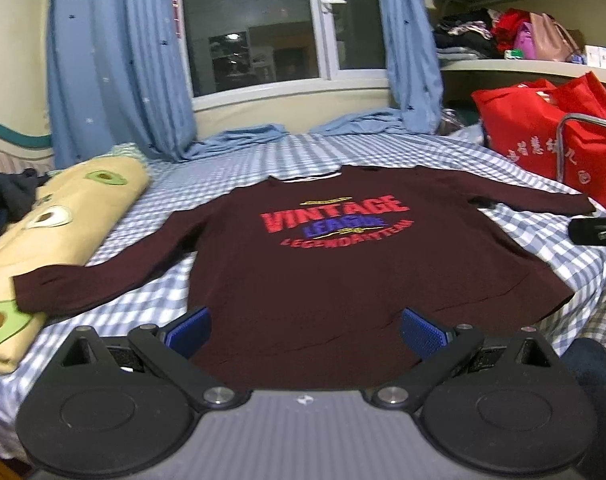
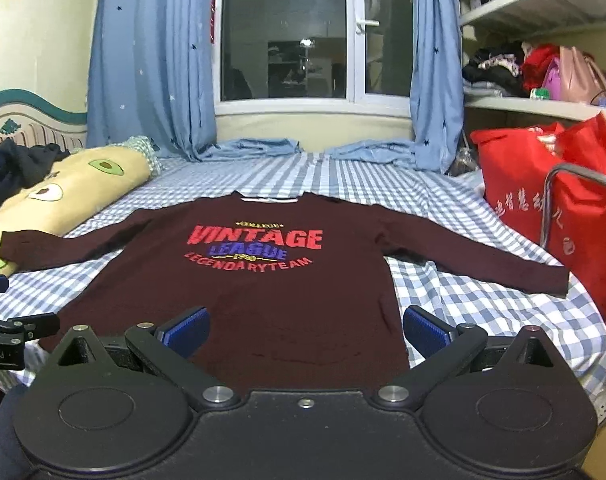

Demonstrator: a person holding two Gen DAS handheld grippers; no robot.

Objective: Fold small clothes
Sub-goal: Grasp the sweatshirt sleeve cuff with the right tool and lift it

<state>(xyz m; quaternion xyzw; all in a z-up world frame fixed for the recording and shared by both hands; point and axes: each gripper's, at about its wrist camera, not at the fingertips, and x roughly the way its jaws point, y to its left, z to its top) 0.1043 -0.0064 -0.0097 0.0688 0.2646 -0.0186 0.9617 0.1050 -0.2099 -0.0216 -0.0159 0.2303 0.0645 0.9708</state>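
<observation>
maroon shirt (image 2: 263, 292) flat on bed (image 2: 483, 300)

The shirt (image 2: 255, 292) lies flat on the bed (image 2: 483, 300), pillow (image 2: 75, 188) at its left, bag (image 2: 543, 184) at its right.

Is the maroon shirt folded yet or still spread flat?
Spread flat: the maroon shirt lies print-up on the checked bedsheet, both sleeves stretched outward, no folds visible.
</observation>
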